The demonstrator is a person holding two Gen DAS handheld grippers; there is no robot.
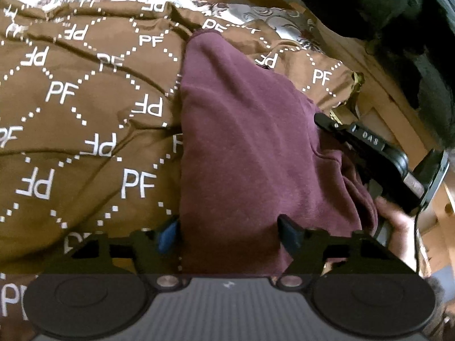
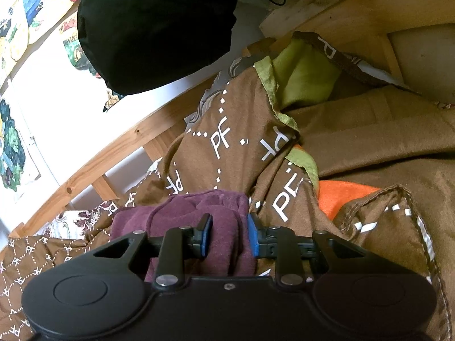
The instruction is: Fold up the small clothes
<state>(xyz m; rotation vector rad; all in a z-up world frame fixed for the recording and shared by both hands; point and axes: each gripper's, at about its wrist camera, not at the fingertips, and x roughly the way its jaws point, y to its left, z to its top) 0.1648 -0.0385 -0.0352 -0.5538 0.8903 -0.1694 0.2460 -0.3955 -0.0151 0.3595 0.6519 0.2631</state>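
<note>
A maroon fleece garment (image 1: pixel 244 147) lies in a long folded strip on the brown "PF" blanket (image 1: pixel 71 119). My left gripper (image 1: pixel 230 236) is wide open, with its blue-padded fingers on either side of the garment's near end. In the left wrist view the right gripper (image 1: pixel 369 153) is at the garment's right edge, held by a hand. In the right wrist view my right gripper (image 2: pixel 229 234) has its blue pads on both sides of a bunched fold of the maroon garment (image 2: pixel 182 210), with cloth filling the gap.
A wooden bed rail (image 2: pixel 108 153) runs along the blanket's far side. A dark bag or cushion (image 2: pixel 153 25) hangs above. Lime green (image 2: pixel 304 76) and orange cloth (image 2: pixel 344 196) show among blanket folds. Picture posters (image 2: pixel 17 20) are on the white wall.
</note>
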